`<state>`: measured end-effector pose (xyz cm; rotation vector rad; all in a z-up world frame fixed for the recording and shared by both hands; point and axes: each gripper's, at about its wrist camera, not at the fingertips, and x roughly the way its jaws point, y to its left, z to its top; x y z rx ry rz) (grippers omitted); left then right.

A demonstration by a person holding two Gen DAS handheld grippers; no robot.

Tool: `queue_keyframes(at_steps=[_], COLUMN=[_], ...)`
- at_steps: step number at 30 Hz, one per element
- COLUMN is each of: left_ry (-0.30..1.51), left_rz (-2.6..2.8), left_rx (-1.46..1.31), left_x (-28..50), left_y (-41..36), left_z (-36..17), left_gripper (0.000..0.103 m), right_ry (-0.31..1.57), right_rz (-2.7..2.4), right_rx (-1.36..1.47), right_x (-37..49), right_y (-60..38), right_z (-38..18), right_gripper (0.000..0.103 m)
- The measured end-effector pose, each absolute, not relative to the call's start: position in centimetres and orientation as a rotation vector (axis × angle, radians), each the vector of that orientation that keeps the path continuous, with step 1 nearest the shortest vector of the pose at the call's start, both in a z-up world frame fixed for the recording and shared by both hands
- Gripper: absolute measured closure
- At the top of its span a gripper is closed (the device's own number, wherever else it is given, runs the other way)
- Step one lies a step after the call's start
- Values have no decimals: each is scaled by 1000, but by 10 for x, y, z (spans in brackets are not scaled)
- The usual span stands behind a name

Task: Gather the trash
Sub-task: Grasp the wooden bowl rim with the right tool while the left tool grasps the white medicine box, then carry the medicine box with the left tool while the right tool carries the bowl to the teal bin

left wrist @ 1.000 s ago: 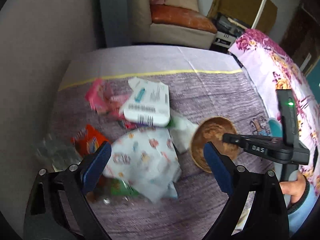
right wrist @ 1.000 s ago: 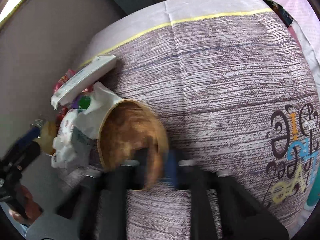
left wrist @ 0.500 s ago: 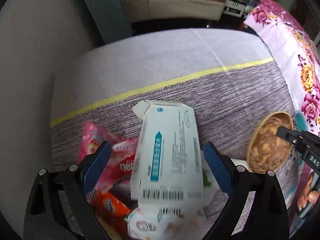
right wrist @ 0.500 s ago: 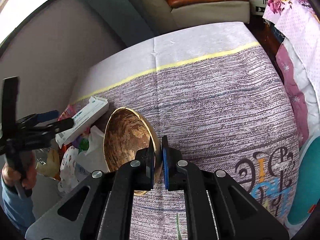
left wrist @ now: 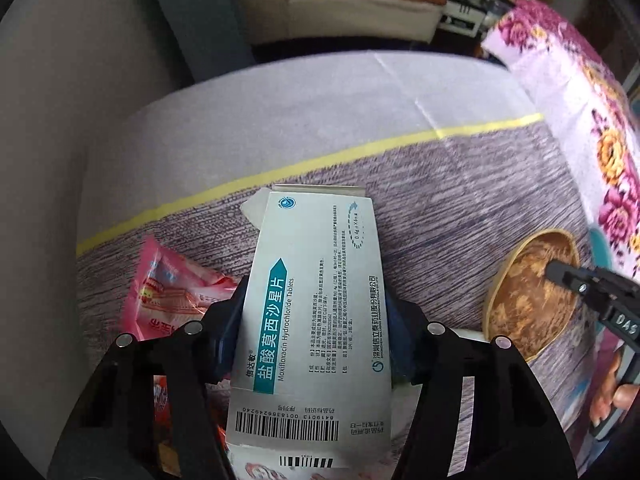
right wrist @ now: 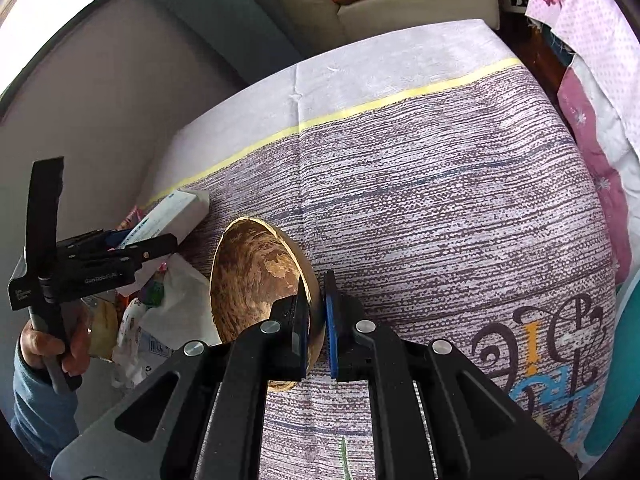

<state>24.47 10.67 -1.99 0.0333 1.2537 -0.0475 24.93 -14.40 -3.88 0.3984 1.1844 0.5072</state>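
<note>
**Left jaws closing on medicine box, right clamped on bowl rim**

Left gripper [left wrist: 316, 332]: jaws about half open and closing, white medicine box [left wrist: 316, 304] between them. The blue pads sit against both long edges of the box; looks like contact. Box is flat, rectangular glossy card with a teal arrow band, printed text and a barcode at the near end; the far-end flap is loose. It lies on top of the trash pile at the left edge of the worktop [right wrist: 440, 184].

Under and beside the box: crinkly pink foil snack wrapper [left wrist: 168, 288], just left of it.

Right gripper [right wrist: 317, 320]: jaws nearly shut, pinching the thin rim of the wooden bowl [right wrist: 252, 272], one pad inside and one outside. Bowl is round, mottled brown grain with a pale rim, tilted up on edge, just right of the pile.

Worktop cover is a woven cloth, purple-grey streaks, a yellow stripe, plain pale band beyond it.
</note>
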Motion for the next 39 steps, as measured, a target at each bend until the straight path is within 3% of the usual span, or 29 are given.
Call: queue_keyframes(at_steps=[12,39], left_ry=[1087,1123], left_rz=[-159,-542], left_rx=[-9,243], left_x=[189,132], left_y=[51,-239], left_z=[36,-11], left_gripper=[41,41], right_ry=[1109,879], right_rz=[438,35], right_rx=[495,723], right_x=[219,79], right_y=[-212,-447], right_z=[-18,-19], right_gripper=[96,96])
